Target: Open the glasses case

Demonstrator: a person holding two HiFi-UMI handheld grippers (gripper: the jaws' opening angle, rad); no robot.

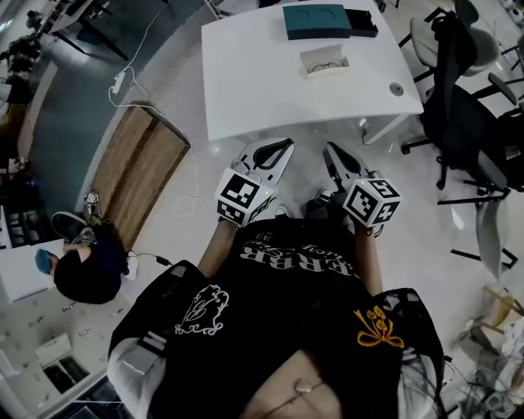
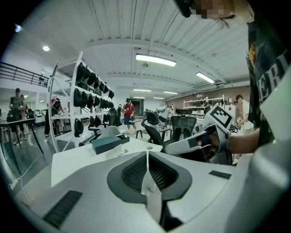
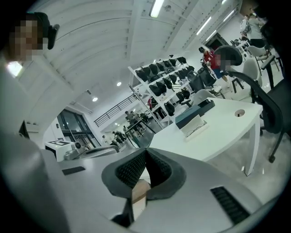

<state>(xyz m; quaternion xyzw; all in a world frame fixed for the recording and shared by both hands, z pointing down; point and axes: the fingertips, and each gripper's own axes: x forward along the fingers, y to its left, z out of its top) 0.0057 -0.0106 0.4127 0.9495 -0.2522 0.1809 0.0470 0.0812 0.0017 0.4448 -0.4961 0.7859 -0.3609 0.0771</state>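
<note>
Just ahead of the person's black shirt [image 1: 303, 286], the left tongs [image 1: 281, 152] and the right tongs [image 1: 332, 152] hang above the floor, short of the white desk's [image 1: 246, 74] near edge. Both are clenched on nothing. Farther on, the white glasses case [image 1: 325, 61] lies on the desk with 1 pair of glasses showing inside it, well apart from the tongs. Beyond it sits a teal box [image 1: 316, 21].
</note>
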